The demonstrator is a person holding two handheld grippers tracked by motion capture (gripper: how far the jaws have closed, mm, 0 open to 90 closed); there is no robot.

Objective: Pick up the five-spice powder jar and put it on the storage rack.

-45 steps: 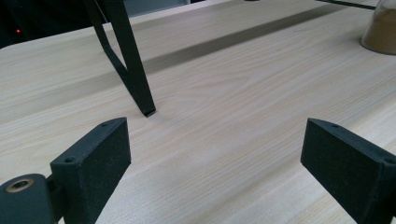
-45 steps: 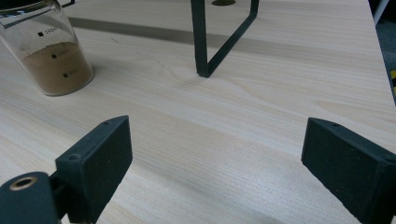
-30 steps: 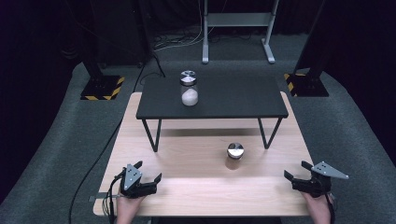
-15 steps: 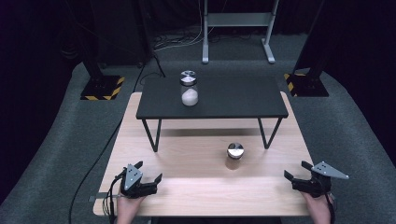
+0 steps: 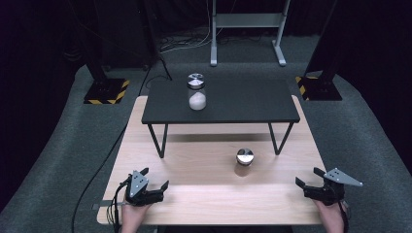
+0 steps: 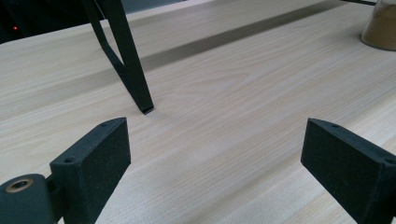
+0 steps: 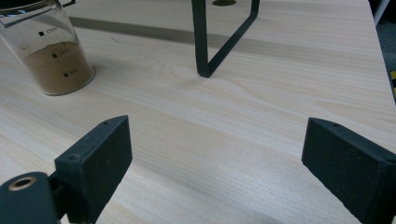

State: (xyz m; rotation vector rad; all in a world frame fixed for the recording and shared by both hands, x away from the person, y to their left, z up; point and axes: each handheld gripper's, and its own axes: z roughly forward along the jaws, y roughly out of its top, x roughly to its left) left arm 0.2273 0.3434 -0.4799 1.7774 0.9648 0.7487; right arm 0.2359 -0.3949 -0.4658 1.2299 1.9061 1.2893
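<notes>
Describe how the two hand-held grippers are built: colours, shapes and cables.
Both the left gripper and right gripper are black, with two flat rectangular foam-faced jaws. Each carries a grey three-cornered plate on top. A black cable trails from the left one off the table's near edge.

Wide-open hand-held gripper [image 6: 219,168] over wooden table [image 6: 233,116], black stand leg [image 6: 128,65], brown-filled jar [image 6: 380,25] far right

The table [image 5: 204,204] is light wood with fine lines. The small shelf [image 5: 243,99] on it is black. One jar [image 5: 244,161] holds brown powder, the other jar [image 5: 197,92] white. Both grippers [image 5: 160,189] [image 5: 307,183] are black.
</notes>
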